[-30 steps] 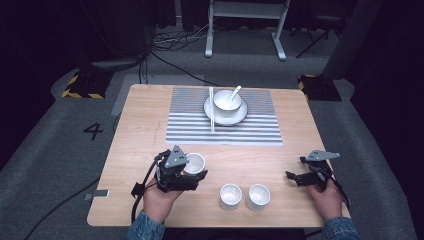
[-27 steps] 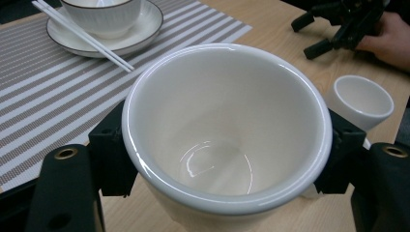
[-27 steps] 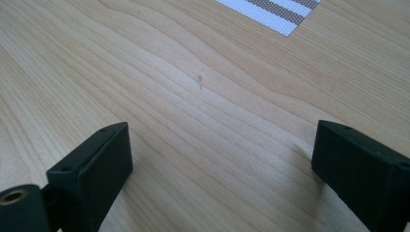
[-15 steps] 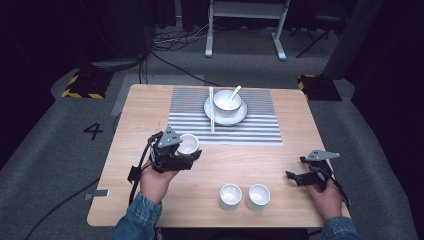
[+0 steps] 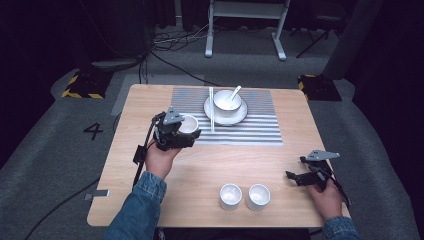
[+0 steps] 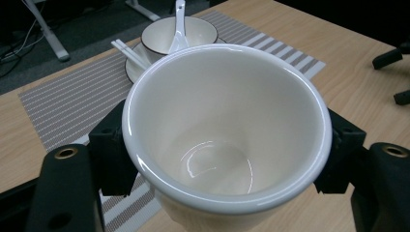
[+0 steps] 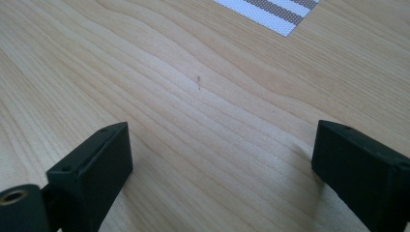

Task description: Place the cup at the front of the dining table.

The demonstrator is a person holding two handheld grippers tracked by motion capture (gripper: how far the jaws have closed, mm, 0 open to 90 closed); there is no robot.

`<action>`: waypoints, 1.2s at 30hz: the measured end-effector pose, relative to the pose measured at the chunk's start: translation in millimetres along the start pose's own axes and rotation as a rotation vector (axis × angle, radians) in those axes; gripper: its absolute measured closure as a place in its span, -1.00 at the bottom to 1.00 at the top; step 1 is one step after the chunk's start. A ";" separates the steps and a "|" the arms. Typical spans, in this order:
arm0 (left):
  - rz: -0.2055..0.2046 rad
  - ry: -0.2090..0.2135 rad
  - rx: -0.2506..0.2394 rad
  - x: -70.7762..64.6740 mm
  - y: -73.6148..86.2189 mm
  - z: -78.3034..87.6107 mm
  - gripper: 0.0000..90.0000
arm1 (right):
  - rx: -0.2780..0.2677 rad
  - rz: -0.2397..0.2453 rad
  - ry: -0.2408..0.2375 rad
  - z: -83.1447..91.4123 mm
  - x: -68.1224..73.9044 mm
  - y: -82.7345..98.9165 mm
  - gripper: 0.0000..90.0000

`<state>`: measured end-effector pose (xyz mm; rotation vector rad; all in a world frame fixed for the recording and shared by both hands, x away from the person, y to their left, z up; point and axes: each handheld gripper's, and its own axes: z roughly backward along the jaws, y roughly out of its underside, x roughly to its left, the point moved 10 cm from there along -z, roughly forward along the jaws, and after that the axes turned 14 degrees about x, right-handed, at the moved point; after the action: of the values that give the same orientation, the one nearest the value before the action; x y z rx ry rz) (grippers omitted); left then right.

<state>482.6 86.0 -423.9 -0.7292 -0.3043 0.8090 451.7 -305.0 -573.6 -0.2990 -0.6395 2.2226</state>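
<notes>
My left gripper [image 5: 186, 131] is shut on a white cup [image 5: 188, 124], carried upright over the left edge of the striped placemat [image 5: 260, 125]. In the left gripper view the empty cup [image 6: 227, 130] sits between the two black jaws, which press on its sides. Two more white cups [image 5: 230, 196] [image 5: 258, 196] stand side by side near the table's front edge. A white bowl with a spoon [image 5: 227, 100] rests on a plate [image 5: 242, 116] on the mat, chopsticks [image 5: 211, 115] beside it. My right gripper [image 5: 295, 176] rests low at the front right, open, with bare wood between its jaws [image 7: 217, 159].
The wooden table [image 5: 150, 100] stands on grey floor with a painted number [image 5: 93, 131] at the left. Cables and a white stand's feet [image 5: 245, 30] lie behind the table. Bare wood lies between the mat and the two front cups.
My left gripper has carried the cup away from the front of the table, toward the mat's left edge and a little up. The right gripper has kept still.
</notes>
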 end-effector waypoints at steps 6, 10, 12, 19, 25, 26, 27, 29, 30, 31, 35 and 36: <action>0.016 -0.044 -0.018 9.8 -11.9 -10.2 -0.40 | 0.000 0.000 0.000 0.0 0.0 0.0 -0.83; 0.037 -0.047 -0.024 18.4 -19.4 -19.5 -0.40 | 0.000 0.000 0.000 0.0 0.0 0.0 -0.83; 0.052 -0.043 -0.033 22.8 -23.6 -23.5 -0.40 | 0.000 0.000 0.000 0.0 0.0 0.0 -0.83; 0.070 -0.064 -0.027 34.9 -35.8 -37.8 -0.40 | 0.001 0.000 0.000 -0.1 -0.2 -0.2 -0.84; 0.086 -0.126 -0.042 50.2 -42.6 -51.0 -0.40 | 0.001 0.000 0.000 -0.2 -0.2 -0.3 -0.84; 0.084 -0.139 -0.035 52.8 -42.7 -53.6 -0.40 | 0.001 0.000 0.000 -0.2 -0.2 -0.3 -0.84; 0.090 -0.143 -0.033 56.5 -43.1 -58.2 -0.41 | 0.001 0.000 0.000 -0.2 -0.2 -0.3 -0.84; 0.101 -0.136 -0.039 57.7 -43.7 -60.8 -0.41 | 0.001 -0.001 0.000 -0.2 -0.2 -0.3 -0.84; 0.111 -0.128 -0.038 61.0 -44.3 -66.2 -0.41 | 0.001 -0.001 0.000 -0.2 -0.2 -0.4 -0.84; 0.115 -0.130 -0.037 62.6 -44.5 -69.4 -0.40 | 0.001 -0.001 0.000 -0.2 -0.2 -0.4 -0.84; 0.130 -0.128 -0.031 66.9 -42.9 -80.4 -0.40 | 0.001 -0.001 0.000 -0.2 -0.2 -0.4 -0.84; 0.137 -0.127 -0.031 68.8 -42.1 -84.2 -0.40 | 0.001 -0.001 0.000 -0.2 -0.2 -0.4 -0.84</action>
<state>594.1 77.9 -456.8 -0.7349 -0.3849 0.9846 452.2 -304.9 -573.6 -0.2984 -0.6382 2.2221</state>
